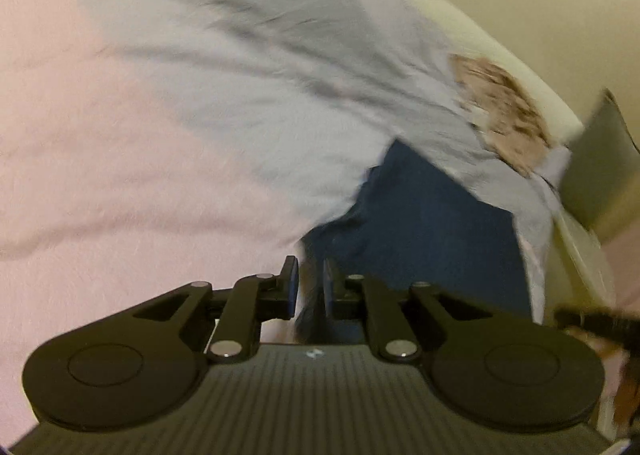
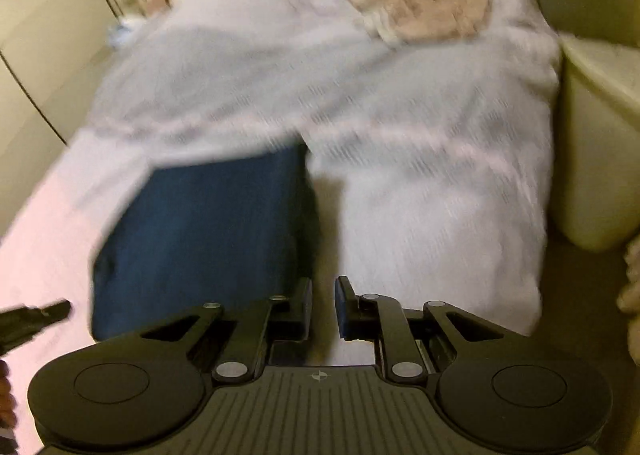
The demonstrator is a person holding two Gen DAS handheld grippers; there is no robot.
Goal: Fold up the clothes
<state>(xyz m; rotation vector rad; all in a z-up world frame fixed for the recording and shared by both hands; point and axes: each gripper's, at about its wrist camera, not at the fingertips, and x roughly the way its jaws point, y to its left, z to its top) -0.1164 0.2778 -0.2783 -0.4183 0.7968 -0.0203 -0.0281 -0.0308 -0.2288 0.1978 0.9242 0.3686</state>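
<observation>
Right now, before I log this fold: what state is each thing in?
Blue garment: spread out, near edge pinched.
Left claw: shut on that edge.
Right claw: nearly closed beside the garment; grip unclear.
Grey blanket: rumpled, spread out.
Brown furry item: lying on the blanket.

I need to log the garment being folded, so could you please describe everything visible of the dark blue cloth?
The dark blue cloth is a plain, matte, soft fabric with no print that the blur lets me see. It lies on the pale pink bedding, its far part covered by a light grey garment. The left gripper pinches its near edge; the right gripper is closed at its right edge, though the grip there is unclear.
</observation>
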